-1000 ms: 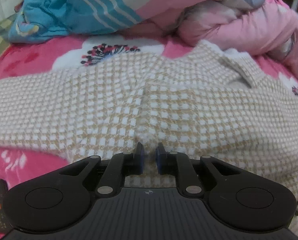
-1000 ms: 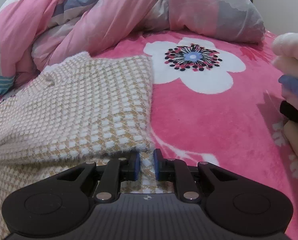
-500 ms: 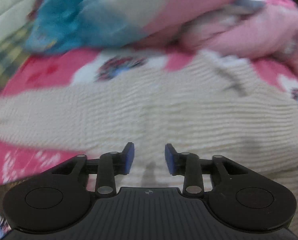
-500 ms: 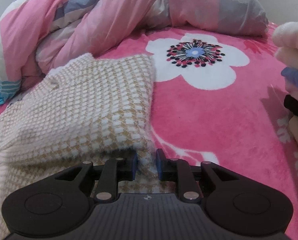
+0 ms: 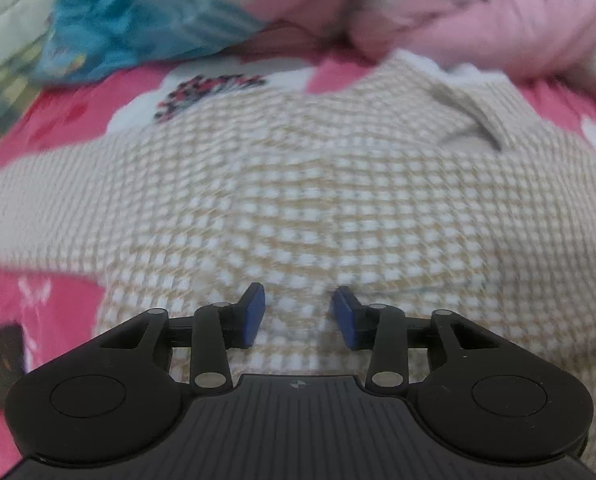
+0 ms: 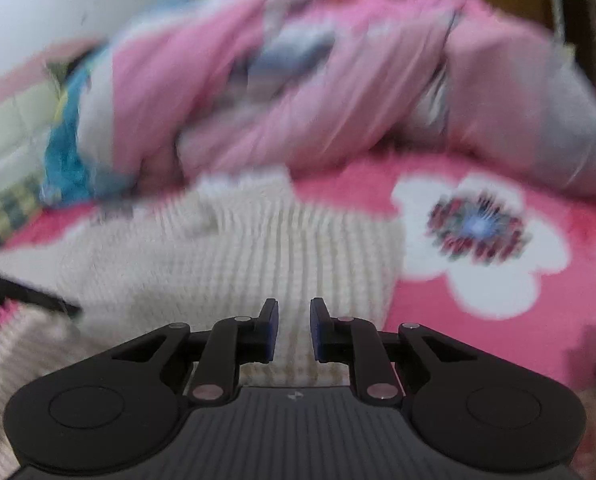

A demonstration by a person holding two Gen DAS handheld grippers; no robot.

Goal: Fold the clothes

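The cream-and-tan checked knit garment [image 5: 298, 184] lies spread on the bed just ahead of and beneath both sets of jaws, with a collar-like flap ahead and to the right of the left gripper [image 5: 298, 314]. That gripper's jaws stand spread with nothing between them, hovering over the cloth; the right gripper [image 6: 294, 330] has its jaws parted by a narrower gap, also empty, above the garment's near right part [image 6: 238, 256], whose straight right-hand edge runs just right of the jaws. The knit looks thick, soft and limp, fairly light, and fuzzy enough not to slip; I judge it will sag and stretch if lifted at one point, so a hold at an edge or corner, with both grippers well apart, suits it better than a pinch mid-panel. How far the folding has come cannot be told from this. The bed carries a plush pink blanket with white flowers [image 6: 478, 280], which should cling to the knit when dragged. Beyond the jaws a bunched pink quilt [image 6: 298, 92] and a blue cloth [image 5: 130, 28] crowd the far side; free room lies right of the right jaws.
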